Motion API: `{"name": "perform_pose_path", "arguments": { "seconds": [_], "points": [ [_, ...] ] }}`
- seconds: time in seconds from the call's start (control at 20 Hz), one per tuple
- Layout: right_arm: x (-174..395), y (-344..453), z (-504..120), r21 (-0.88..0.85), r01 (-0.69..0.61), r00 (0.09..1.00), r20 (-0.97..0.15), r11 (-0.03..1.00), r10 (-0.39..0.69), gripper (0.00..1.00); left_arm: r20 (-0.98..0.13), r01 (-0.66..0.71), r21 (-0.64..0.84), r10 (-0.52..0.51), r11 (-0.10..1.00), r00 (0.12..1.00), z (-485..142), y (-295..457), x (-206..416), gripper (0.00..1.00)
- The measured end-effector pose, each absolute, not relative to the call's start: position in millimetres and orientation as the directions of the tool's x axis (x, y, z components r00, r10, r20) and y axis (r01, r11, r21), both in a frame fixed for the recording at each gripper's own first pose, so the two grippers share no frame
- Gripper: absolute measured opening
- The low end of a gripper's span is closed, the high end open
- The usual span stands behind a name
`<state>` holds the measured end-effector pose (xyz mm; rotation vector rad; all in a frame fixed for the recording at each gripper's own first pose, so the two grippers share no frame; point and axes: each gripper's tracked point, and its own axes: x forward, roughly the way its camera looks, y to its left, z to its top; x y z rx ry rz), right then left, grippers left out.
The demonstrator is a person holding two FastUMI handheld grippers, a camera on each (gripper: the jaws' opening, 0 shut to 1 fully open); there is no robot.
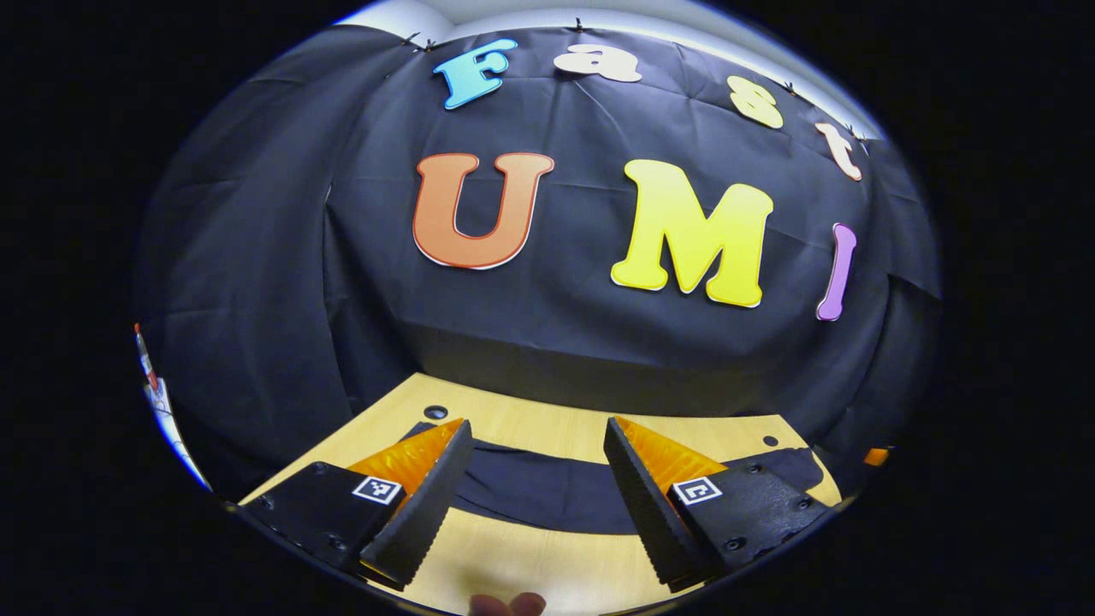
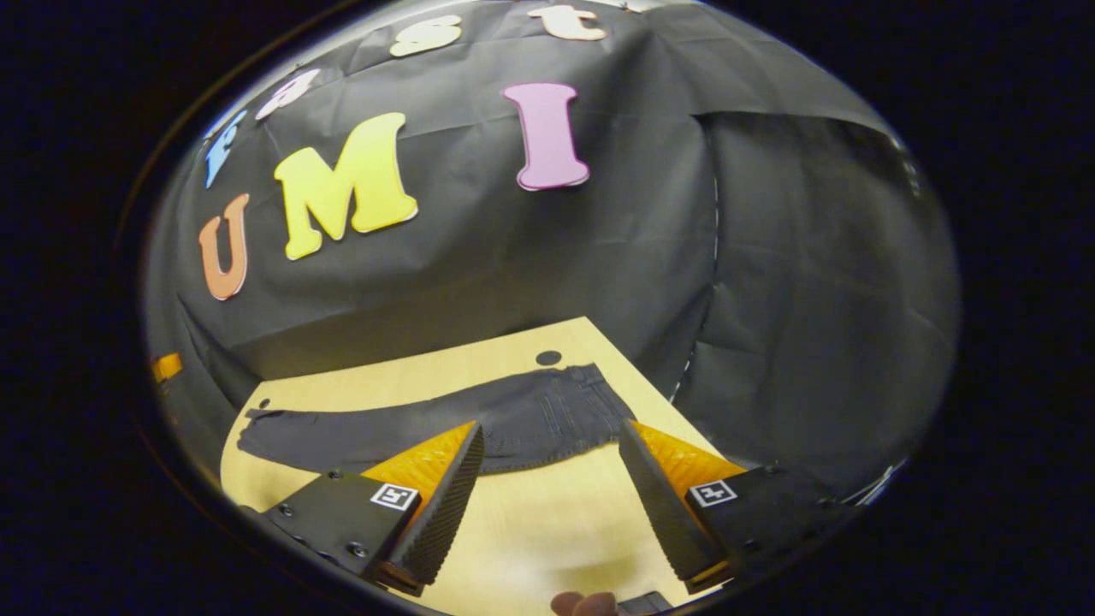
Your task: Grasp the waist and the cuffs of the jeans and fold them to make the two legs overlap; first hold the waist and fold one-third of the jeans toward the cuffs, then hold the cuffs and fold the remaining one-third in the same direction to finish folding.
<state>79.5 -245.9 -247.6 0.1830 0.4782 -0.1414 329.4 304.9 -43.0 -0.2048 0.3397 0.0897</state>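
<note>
Jeans (image 2: 479, 419) lay flat on the wooden tabletop (image 2: 547, 522), stretched lengthwise from its left side toward its far right corner. In the right gripper view the cuffs (image 2: 257, 428) sat near the left edge, the legs ran rightward across the middle, and the waist (image 2: 590, 402) ended close to the right edge, just in front of a small dark hole (image 2: 548, 358) in the wood near the far corner. Another small hole (image 2: 264, 403) showed near the far left corner, just beyond the cuffs.

The left gripper (image 1: 537, 488) hovered over the near part of the tabletop with its jaws spread wide and nothing between them — dark denim crossed the gap farther off, with bare wood in front of it. A fingertip (image 1: 509, 604) showed at the very bottom of the left gripper view.

The right gripper (image 2: 547, 500) was likewise wide apart and empty, raised above the near edge of the tabletop, its two fingers (image 2: 445, 505) framing the stretch of the jeans between the thighs and the waist without touching the cloth. Part of a hand (image 2: 586, 604) showed at the bottom of the right gripper view.
</note>
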Motion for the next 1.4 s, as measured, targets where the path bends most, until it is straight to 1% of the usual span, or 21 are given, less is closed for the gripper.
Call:
{"name": "perform_pose_path", "arguments": {
  "seconds": [0.05, 0.1, 0.25, 0.35, 0.4, 0.6, 0.65, 0.7, 0.75, 0.85, 0.9, 1.05, 1.1, 1.2, 1.25, 1.3, 1.35, 1.4],
  "points": [
    [82.2, -250.5, -254.1, 0.146, 0.183, 0.875, -0.475, 0.972, -0.094, 0.94, -0.353, -0.127, -0.176, 0.058, 0.976, 0.934, -51.2, 312.8, 337.6, 0.99],
    [86.7, -255.9, -262.2, 0.148, 0.192, 0.872, -0.48, 0.97, -0.099, 0.99, -0.362, -0.139, -0.171, 0.069, 0.975, 0.93, -61.0, 310.9, 341.7, 0.99],
    [111.8, -271.0, -290.1, 0.215, 0.234, 0.859, -0.503, 0.948, -0.098, 0.99, -0.368, -0.169, -0.167, 0.097, 0.971, 0.925, -92.8, 317.0, 347.7, 0.99],
    [137.8, -291.1, -318.7, 0.255, 0.28, 0.843, -0.527, 0.925, -0.11, 0.99, -0.379, -0.179, -0.139, 0.115, 0.974, 0.918, -82.1, 317.5, 329.4, 0.99],
    [150.9, -301.9, -333.6, 0.273, 0.3, 0.836, -0.536, 0.914, -0.115, 0.94, -0.395, -0.186, -0.13, 0.121, 0.974, 0.911, -80.7, 316.0, 327.1, 0.99],
    [204.7, -332.3, -387.5, 0.324, 0.35, 0.815, -0.568, 0.879, -0.115, 0.94, -0.465, -0.23, -0.087, 0.164, 0.969, 0.87, -92.4, 320.7, 327.8, 0.99],
    [211.3, -336.5, -397.7, 0.332, 0.353, 0.81, -0.576, 0.875, -0.108, 0.99, -0.476, -0.237, -0.072, 0.175, 0.969, 0.862, -94.6, 322.2, 327.1, 0.99],
    [217.2, -339.6, -405.2, 0.335, 0.355, 0.806, -0.583, 0.873, -0.104, 0.94, -0.479, -0.24, -0.06, 0.183, 0.969, 0.859, -92.0, 322.9, 329.0, 0.99],
    [223.6, -340.9, -413.0, 0.336, 0.356, 0.804, -0.585, 0.872, -0.103, 0.99, -0.479, -0.242, -0.05, 0.189, 0.969, 0.857, -89.5, 323.0, 330.3, 0.99],
    [232.5, -340.0, -425.6, 0.347, 0.354, 0.797, -0.599, 0.869, -0.085, 0.99, -0.482, -0.246, -0.042, 0.196, 0.968, 0.854, -88.9, 322.9, 330.8, 0.99],
    [237.4, -337.4, -422.7, 0.358, 0.335, 0.811, -0.581, 0.871, -0.073, 0.99, -0.491, -0.248, -0.044, 0.196, 0.968, 0.849, -90.7, 322.9, 329.4, 0.99],
    [239.9, -335.3, -430.8, 0.312, 0.301, 0.79, -0.61, 0.901, -0.053, 0.87, -0.516, -0.271, -0.078, 0.193, 0.96, 0.834, -102.9, 322.6, 326.2, 0.99],
    [241.8, -329.8, -434.8, 0.325, 0.289, 0.782, -0.622, 0.9, -0.027, 0.75, -0.525, -0.28, -0.089, 0.194, 0.956, 0.829, -108.8, 324.7, 323.4, 1.0],
    [241.4, -324.1, -429.5, 0.317, 0.291, 0.769, -0.639, 0.903, -0.023, 0.52, -0.536, -0.296, -0.105, 0.197, 0.949, 0.821, -113.6, 328.4, 310.6, 0.99],
    [241.4, -322.0, -424.7, 0.304, 0.285, 0.762, -0.647, 0.909, -0.023, 0.35, -0.54, -0.301, -0.108, 0.198, 0.948, 0.818, -115.3, 330.0, 306.0, 0.99],
    [242.8, -322.6, -418.9, 0.281, 0.292, 0.754, -0.656, 0.914, -0.039, 0.31, -0.537, -0.311, -0.104, 0.21, 0.945, 0.817, -116.4, 334.4, 300.1, 0.99],
    [239.3, -319.9, -414.1, 0.255, 0.276, 0.746, -0.664, 0.927, -0.04, 0.15, -0.536, -0.31, -0.108, 0.207, 0.945, 0.819, -117.3, 335.9, 294.3, 0.99],
    [237.3, -317.1, -404.1, 0.242, 0.253, 0.752, -0.658, 0.937, -0.033, 0.16, -0.535, -0.312, -0.104, 0.212, 0.944, 0.818, -120.6, 337.4, 288.0, 0.99]
  ]
}}
